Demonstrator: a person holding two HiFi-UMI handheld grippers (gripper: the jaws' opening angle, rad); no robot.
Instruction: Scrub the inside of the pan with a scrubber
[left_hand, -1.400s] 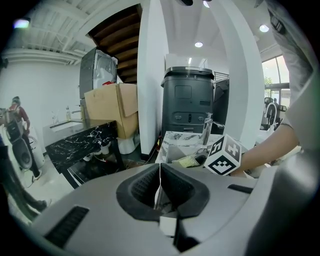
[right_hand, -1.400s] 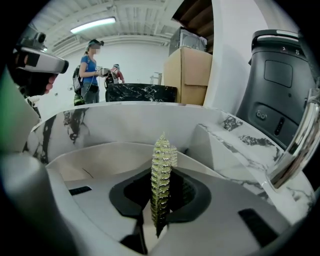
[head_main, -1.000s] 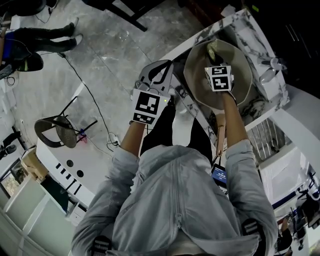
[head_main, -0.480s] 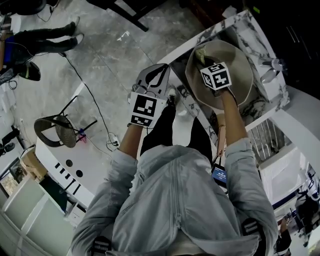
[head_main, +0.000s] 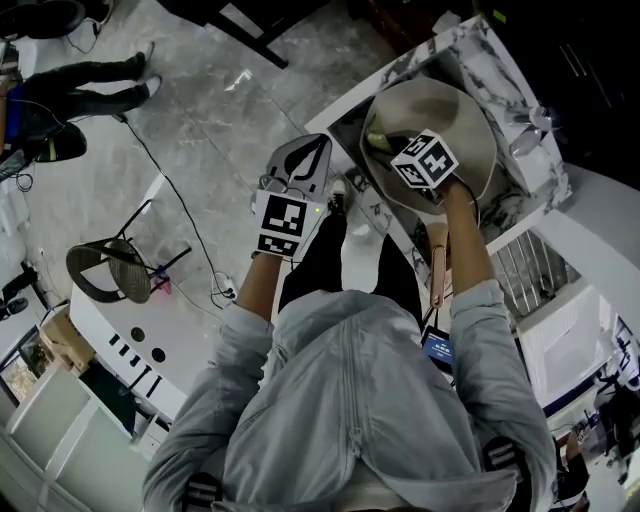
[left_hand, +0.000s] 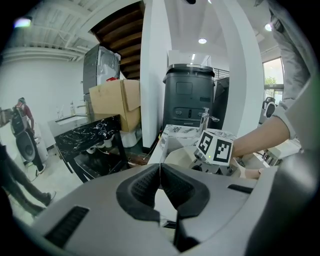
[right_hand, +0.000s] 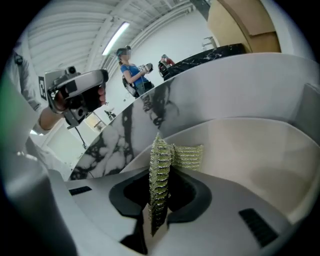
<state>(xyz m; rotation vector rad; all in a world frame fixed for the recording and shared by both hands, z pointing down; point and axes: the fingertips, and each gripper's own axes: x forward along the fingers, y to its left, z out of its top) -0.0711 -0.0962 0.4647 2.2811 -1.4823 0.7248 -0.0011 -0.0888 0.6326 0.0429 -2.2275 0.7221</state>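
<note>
Right now the right gripper (head_main: 392, 140) is down inside the big pale pan (head_main: 472, 108). Its two jaws are squeezed tight on a green and yellow scrubber (right_hand: 160, 170). The scrubber stands up thin between the jaws and pokes out in front of them. Its top end bends over to one side, close to the pan's smooth inner wall (I cannot tell if it really touches). The pan sits low in a sink with marble edges (head_main: 500, 55), and the marble rises just behind the pan's rim. The left gripper (head_main: 303, 158) is off to the left of the pan, apart from it and near the edge of the marble. Its jaws are pressed flat against each other and hold nothing. It points toward the sink, where the right gripper's cube shows. A chair (head_main: 105, 272) stands on the grey floor, well apart from the sink. Far behind the sink there is a cardboard box (left_hand: 112, 100) and a tall black bin (left_hand: 189, 102).
</note>
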